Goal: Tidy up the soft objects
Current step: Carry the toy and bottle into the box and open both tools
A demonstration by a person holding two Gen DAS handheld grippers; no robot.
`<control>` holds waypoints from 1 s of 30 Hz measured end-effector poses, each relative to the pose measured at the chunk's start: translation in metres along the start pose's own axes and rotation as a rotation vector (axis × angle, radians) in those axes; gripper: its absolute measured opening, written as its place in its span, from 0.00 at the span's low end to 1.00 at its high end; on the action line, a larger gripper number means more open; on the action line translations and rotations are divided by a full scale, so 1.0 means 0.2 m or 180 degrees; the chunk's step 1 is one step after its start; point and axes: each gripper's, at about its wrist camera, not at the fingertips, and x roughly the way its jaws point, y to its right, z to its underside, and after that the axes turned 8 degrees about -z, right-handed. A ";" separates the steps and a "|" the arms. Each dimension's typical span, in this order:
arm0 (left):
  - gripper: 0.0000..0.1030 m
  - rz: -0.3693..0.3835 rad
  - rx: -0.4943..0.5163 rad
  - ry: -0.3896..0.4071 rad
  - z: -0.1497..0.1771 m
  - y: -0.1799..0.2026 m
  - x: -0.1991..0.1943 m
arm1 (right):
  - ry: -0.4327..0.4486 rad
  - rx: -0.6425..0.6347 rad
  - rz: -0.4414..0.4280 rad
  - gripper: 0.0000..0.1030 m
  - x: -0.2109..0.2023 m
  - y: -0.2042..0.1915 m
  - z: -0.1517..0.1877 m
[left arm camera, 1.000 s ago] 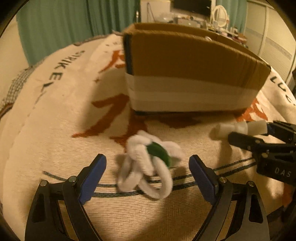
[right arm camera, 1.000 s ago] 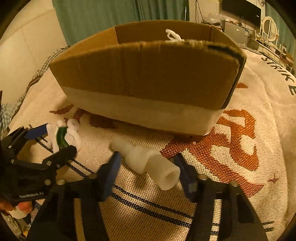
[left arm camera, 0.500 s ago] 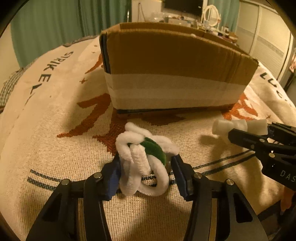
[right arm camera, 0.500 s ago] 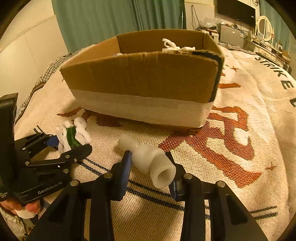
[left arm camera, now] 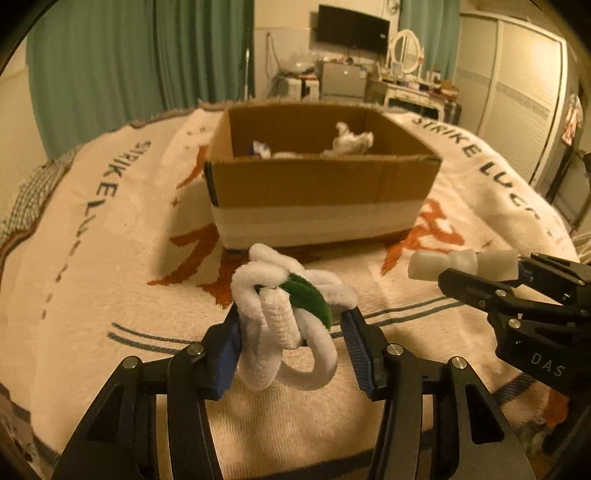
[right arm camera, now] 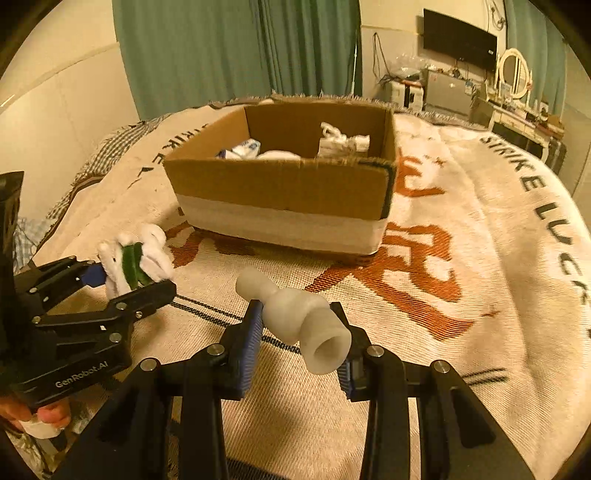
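Note:
My left gripper (left arm camera: 291,332) is shut on a bundle of white fuzzy loops with a green piece (left arm camera: 284,314) and holds it above the blanket; the bundle also shows in the right wrist view (right arm camera: 135,258). My right gripper (right arm camera: 299,332) is shut on a white soft bottle-shaped piece (right arm camera: 295,317), lifted off the blanket; it also shows in the left wrist view (left arm camera: 461,262). An open cardboard box (left arm camera: 321,199) with a white band stands ahead of both grippers (right arm camera: 284,199), with white soft items (right arm camera: 343,142) inside.
A cream woven blanket (left arm camera: 110,258) with orange characters and black letters covers the bed. Green curtains (left arm camera: 129,55) hang behind. A dresser with a mirror (left arm camera: 406,48) and a wall TV (left arm camera: 351,27) are at the back. A wardrobe (left arm camera: 517,74) stands at right.
Both grippers closed on their objects and lifted them off the blanket. The view now looks down into the box from higher up.

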 end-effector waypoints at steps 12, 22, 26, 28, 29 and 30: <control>0.49 0.0060 0.0105 0.0475 -0.16 0.06 -0.29 | 0.0481 -0.0217 0.0192 0.34 -0.39 -0.08 -0.10; 0.49 -0.0005 0.0106 0.0715 -0.41 0.05 -0.32 | 0.0803 -0.0298 0.0118 0.34 -0.53 -0.06 -0.41; 0.49 -0.0106 0.0092 0.0766 -0.54 0.02 -0.26 | 0.0914 -0.0328 0.0062 0.34 -0.52 -0.05 -0.55; 0.49 -0.0152 0.0084 0.0768 -0.60 0.01 -0.21 | 0.0957 -0.0359 0.0076 0.34 -0.50 -0.04 -0.63; 0.49 -0.0167 0.0083 0.0766 -0.62 0.01 -0.19 | 0.0984 -0.0377 0.0074 0.34 -0.48 -0.04 -0.68; 0.49 -0.0190 0.0080 0.0768 -0.65 0.00 -0.16 | 0.0997 -0.0387 0.0067 0.34 -0.47 -0.04 -0.71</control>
